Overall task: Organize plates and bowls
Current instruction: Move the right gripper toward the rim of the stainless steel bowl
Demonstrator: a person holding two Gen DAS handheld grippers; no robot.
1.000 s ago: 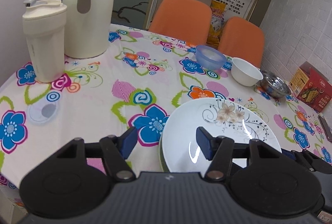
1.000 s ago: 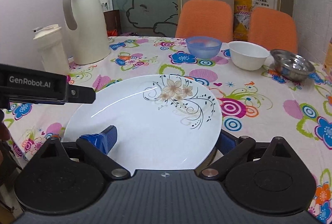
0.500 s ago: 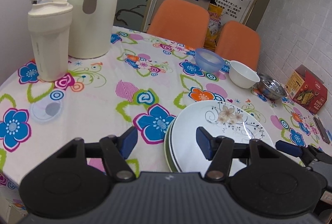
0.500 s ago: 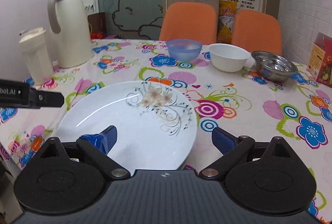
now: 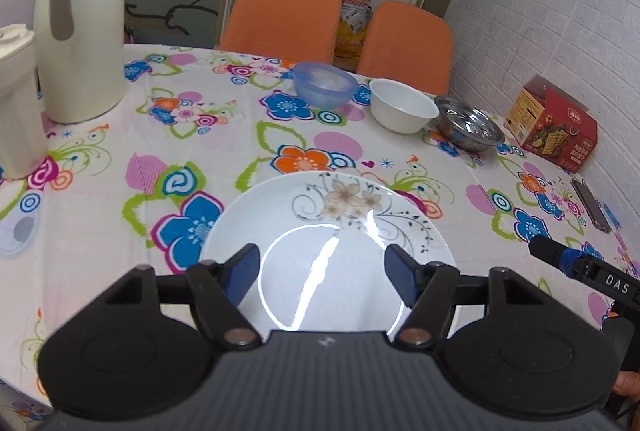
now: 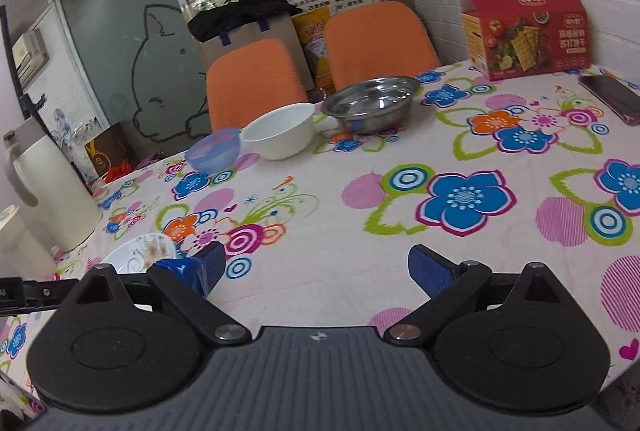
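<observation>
1. The tabletop (image 5: 100,239), under a flowered cloth, carries everything; the white floral plate (image 5: 332,231) lies flat at its near edge, below the left tongs (image 5: 322,269).
2. That plate looks stiff, glazed, slippery and breakable; its thin rim is the likely place to take hold.
3. Three bowls sit in a row at the far side: blue bowl (image 5: 325,84), white bowl (image 5: 403,105), steel bowl (image 5: 469,122). They look light and nestable, best taken at the lip.
4. Both pairs of tongs are spread and hold nothing; the right tongs (image 6: 316,269) hang over bare cloth.
5. The left view shows the whole plate; the right view shows only a sliver of it, but gives the bowls closer.
</observation>
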